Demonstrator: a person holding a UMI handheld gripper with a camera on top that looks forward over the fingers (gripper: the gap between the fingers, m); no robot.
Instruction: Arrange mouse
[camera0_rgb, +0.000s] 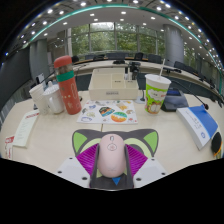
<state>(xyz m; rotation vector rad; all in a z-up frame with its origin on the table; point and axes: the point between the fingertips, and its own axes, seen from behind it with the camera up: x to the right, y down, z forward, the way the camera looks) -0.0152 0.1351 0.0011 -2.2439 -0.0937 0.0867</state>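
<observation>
A pale pink computer mouse sits between my gripper's two fingers, just above the beige table. Both magenta pads press against the mouse's sides, so the gripper is shut on it. The mouse's scroll wheel faces forward and up. Its rear end is hidden by the gripper body.
Ahead lies a printed mat with coloured pictures. A green-and-white cup with a straw stands ahead to the right. A red tall can and white cups stand ahead to the left. A blue-and-white box lies at the right.
</observation>
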